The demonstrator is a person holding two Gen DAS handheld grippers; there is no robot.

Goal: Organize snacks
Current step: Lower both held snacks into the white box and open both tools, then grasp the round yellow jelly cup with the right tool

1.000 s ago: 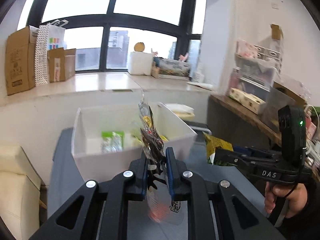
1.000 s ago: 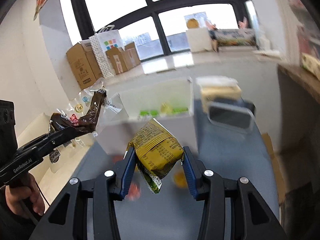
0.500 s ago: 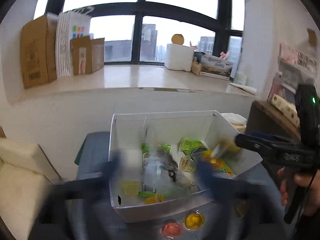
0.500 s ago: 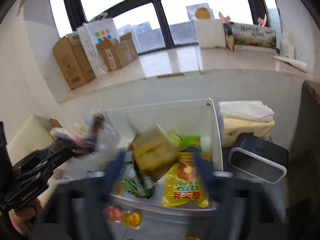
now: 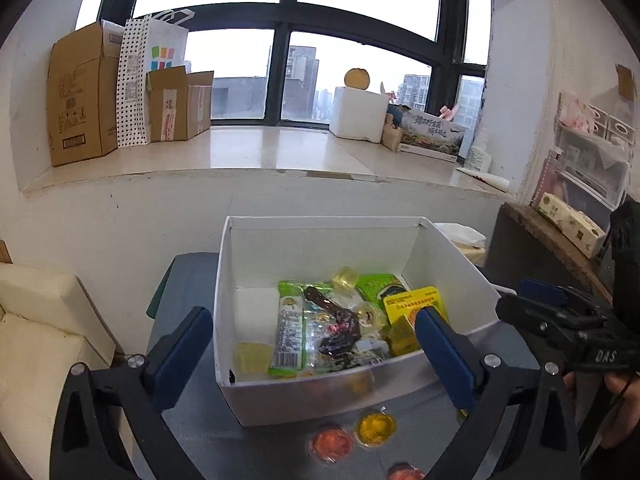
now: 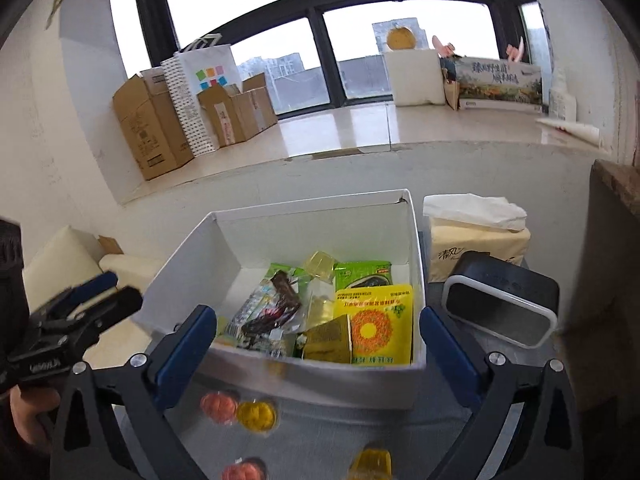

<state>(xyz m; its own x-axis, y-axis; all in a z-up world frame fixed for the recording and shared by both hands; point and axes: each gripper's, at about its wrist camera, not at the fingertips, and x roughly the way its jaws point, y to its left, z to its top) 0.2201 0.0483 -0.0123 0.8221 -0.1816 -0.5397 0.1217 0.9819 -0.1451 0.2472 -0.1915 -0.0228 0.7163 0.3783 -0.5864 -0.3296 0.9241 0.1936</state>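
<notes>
A white box [image 5: 320, 224] stands on the grey table and holds several snack packets. Among them lie a clear pack with a dark brown snack [image 5: 336, 328] and an olive-gold packet [image 5: 402, 338] beside a yellow packet [image 5: 416, 300]. My left gripper [image 5: 312, 320] hangs open over the box's near wall, with nothing held. My right gripper [image 6: 316, 316] has its jaws opening, with nothing gripped; below it lie the olive-gold packet [image 6: 328, 338] and the dark snack pack [image 6: 276, 308]. Each gripper shows at the side of the other's view: right gripper [image 5: 514, 298], left gripper [image 6: 120, 288].
Orange [image 6: 218, 406] and yellow [image 6: 256, 416] jelly cups lie on the table before the box. A tissue pack [image 6: 476, 240] and a black speaker [image 6: 500, 308] stand to its right. Cream cushions [image 5: 40, 320] sit at left, a wooden shelf [image 5: 560, 240] at right.
Both grippers moved over the box and opened. The left let go of the clear dark-snack pack, the right of the olive-gold packet; both now lie in the box.
</notes>
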